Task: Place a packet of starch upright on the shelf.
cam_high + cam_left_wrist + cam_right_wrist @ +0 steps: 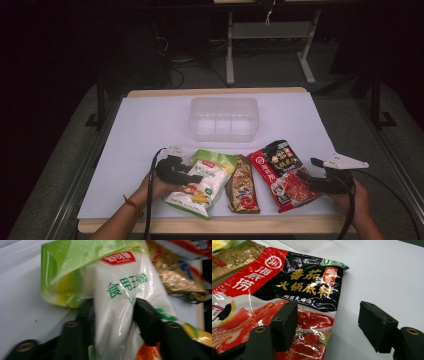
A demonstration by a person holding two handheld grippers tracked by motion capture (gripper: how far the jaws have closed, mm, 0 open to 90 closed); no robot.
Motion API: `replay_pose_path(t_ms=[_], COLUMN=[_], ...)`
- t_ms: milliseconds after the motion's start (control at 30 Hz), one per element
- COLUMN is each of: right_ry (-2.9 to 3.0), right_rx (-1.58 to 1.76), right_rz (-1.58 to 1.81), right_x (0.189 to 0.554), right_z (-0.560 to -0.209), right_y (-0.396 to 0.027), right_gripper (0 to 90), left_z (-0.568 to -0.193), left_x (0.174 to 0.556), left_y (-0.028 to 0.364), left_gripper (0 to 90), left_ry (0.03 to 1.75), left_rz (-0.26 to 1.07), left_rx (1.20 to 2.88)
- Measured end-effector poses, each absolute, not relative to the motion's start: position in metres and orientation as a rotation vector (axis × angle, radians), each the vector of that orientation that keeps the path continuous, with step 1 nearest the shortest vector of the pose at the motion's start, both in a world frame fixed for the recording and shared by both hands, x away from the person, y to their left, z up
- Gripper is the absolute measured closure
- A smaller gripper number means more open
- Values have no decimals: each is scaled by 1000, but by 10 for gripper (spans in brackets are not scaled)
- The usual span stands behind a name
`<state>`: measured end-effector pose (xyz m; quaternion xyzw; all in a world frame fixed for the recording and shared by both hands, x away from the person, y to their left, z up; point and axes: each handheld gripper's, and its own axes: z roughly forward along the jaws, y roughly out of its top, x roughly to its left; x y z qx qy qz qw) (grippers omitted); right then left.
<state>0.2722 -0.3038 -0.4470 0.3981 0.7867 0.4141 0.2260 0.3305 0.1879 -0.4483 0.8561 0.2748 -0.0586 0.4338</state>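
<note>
A green and white bag [206,186] lies at the front left of the table. My left gripper [192,176] comes at it from the left. In the left gripper view the two black jaws pinch the bag's [120,287] white middle from both sides, so the left gripper [113,308] is shut on it. A red and black hotpot-base bag [281,171] lies at the front right. My right gripper [306,176] stands open at its right edge. In the right gripper view one jaw is over the bag [294,282] and the other over bare table, with the right gripper [329,315] wide apart.
A gold and brown bag [243,189] lies between the two other bags. A clear plastic container [224,119] with compartments stands behind them at mid-table. The white table cover [150,130] ends at a wooden front edge [225,225].
</note>
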Motion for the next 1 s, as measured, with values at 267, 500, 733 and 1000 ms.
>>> replay_pose_path(t_ms=[267, 500, 733, 1000], right_ry=[2157, 2121, 2109, 2101], right_rx=[1107, 1123, 1129, 1127], right_rz=[1131, 1134, 1126, 1126], right_x=[272, 270, 272, 272], right_z=[-447, -445, -444, -443], right_y=[-308, -315, -318, -317], right_gripper=[319, 324, 323, 319], left_z=[-442, -419, -403, -389], left_x=[318, 308, 306, 304], left_y=[193, 204, 221, 232], left_gripper=[826, 833, 837, 839], left_ry=[613, 616, 651, 695], left_rz=[-76, 128, 254, 352], left_rx=[2076, 1998, 1904, 1816])
